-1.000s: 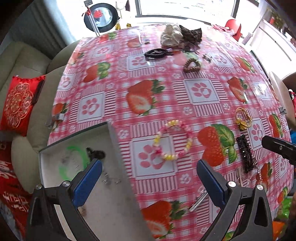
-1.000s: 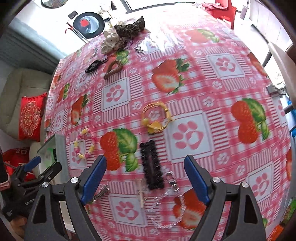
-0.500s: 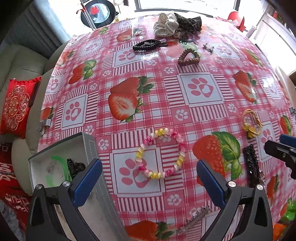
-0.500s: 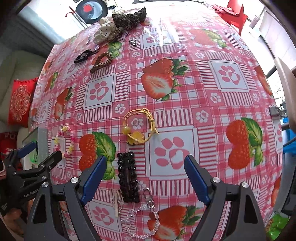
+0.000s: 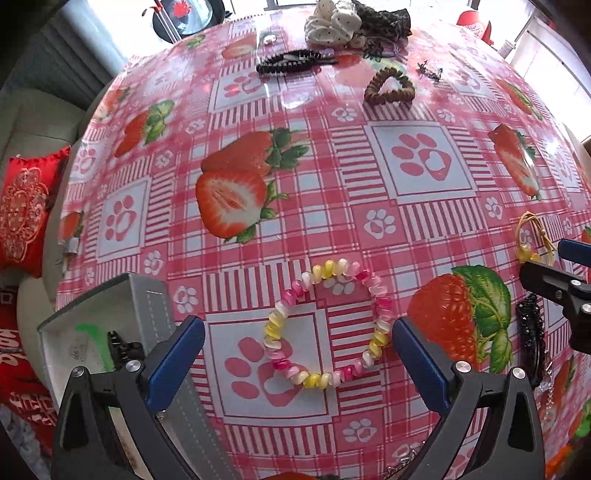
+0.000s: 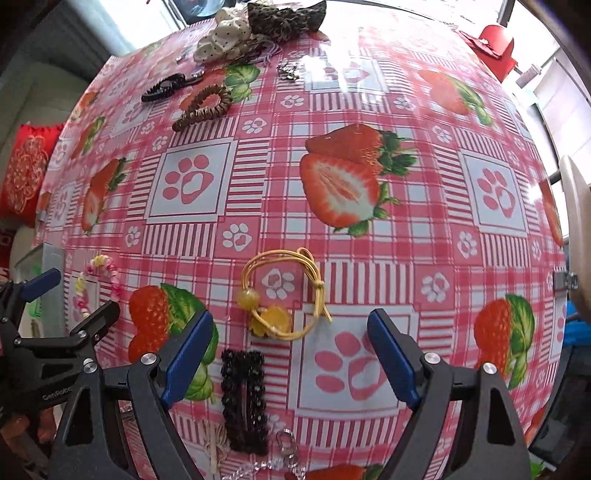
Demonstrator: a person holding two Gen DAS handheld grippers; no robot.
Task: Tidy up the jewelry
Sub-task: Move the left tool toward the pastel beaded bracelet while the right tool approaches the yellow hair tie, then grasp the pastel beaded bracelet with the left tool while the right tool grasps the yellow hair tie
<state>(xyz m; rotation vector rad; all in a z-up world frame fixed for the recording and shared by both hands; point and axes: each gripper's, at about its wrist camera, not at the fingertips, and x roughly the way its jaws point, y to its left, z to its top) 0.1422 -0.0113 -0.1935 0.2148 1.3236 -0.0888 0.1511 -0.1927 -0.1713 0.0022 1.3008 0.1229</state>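
Note:
A pink, yellow and white beaded bracelet (image 5: pixel 327 323) lies on the strawberry tablecloth, right between the open jaws of my left gripper (image 5: pixel 297 345). It also shows in the right wrist view (image 6: pixel 99 284). A grey box (image 5: pixel 92 332) at the left holds a green ring and a black clip. My right gripper (image 6: pixel 291 345) is open and empty over a yellow cord bracelet (image 6: pixel 284 291), with a black beaded hair clip (image 6: pixel 243 398) just below it.
At the far side lie a brown coil hair tie (image 5: pixel 388 86), a black clip (image 5: pixel 288 61), a white scrunchie (image 5: pixel 332 24) and a dark scrunchie (image 5: pixel 384 18). A silver chain (image 6: pixel 273 465) lies by the near edge. A red cushion (image 5: pixel 22 210) sits on the sofa at left.
Both grippers have moved forward and lower over the table. The beaded bracelet now sits between my left fingers and the yellow cord bracelet between my right fingers. Both stay open.

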